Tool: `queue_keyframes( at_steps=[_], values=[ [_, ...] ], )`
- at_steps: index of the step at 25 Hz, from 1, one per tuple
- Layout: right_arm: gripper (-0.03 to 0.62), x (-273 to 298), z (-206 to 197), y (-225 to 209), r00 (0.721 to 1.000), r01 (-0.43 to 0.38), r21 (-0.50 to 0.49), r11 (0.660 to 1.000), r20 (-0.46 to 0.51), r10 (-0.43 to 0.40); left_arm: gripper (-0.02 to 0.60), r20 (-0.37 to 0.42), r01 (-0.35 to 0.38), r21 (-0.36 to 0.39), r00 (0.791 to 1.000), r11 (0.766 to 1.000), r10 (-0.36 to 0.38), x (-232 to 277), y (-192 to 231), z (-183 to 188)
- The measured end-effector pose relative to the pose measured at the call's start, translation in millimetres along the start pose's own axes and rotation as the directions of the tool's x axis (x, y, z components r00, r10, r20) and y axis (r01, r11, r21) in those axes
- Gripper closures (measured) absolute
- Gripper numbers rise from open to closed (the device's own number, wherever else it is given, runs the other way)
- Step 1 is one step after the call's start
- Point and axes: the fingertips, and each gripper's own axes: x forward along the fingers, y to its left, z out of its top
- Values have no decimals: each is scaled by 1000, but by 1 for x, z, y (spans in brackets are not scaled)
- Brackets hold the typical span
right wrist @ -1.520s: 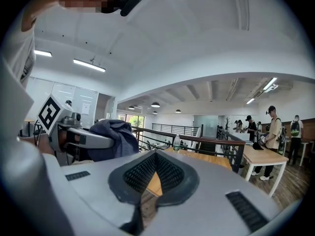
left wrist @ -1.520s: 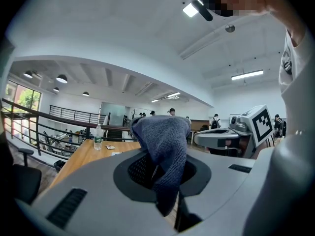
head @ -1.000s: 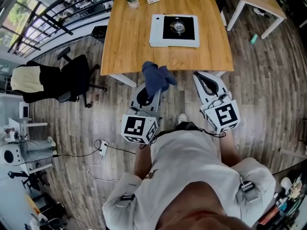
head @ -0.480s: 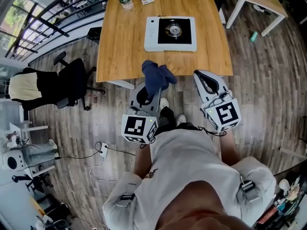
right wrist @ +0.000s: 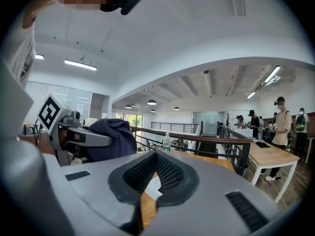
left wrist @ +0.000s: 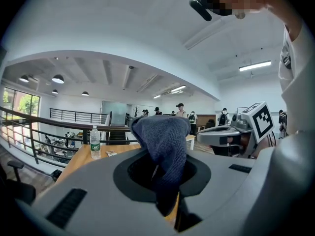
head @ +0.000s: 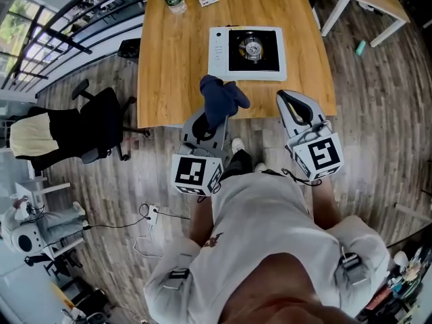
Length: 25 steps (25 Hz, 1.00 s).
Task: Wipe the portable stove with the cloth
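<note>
Wooden table point(head: 175, 52) fills the head view's 12 o'clock, with the stove point(head: 246, 51) just past its near edge. The left gripper point(head: 210, 117) holds the cloth point(head: 221, 100) short of it, the stove at its 1 o'clock, so the reach should go forward and lay the cloth flat before rubbing. Left gripper view: jaws clamped on the drooping cloth. Right gripper view: the right gripper point(right wrist: 154, 157) is closed on nothing. Against half a second ago, the table and stove sit nearer the grippers.
</note>
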Motion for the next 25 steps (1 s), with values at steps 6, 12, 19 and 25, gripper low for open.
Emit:
queue_keyframes(
  at_steps=[6, 12, 19, 25],
  values=[
    [574, 45, 5, -6, 999, 32, 8, 999, -18, -32, 518, -8, 45, 10, 999, 999, -45, 27, 38, 9],
    [574, 76, 3, -12, 996, 81, 11, 997, -45, -81, 518, -13, 99, -2, 995, 995, -99, 49, 67, 6],
    [574, 94, -9, -20, 987, 143, 20, 990, -83, -141, 518, -23, 146, -21, 989, 989, -147, 72, 87, 0],
    [574, 101, -19, -43, 980, 167, 37, 985, -111, -162, 518, -51, 177, -28, 983, 984, -178, 101, 87, -5]
  ],
)
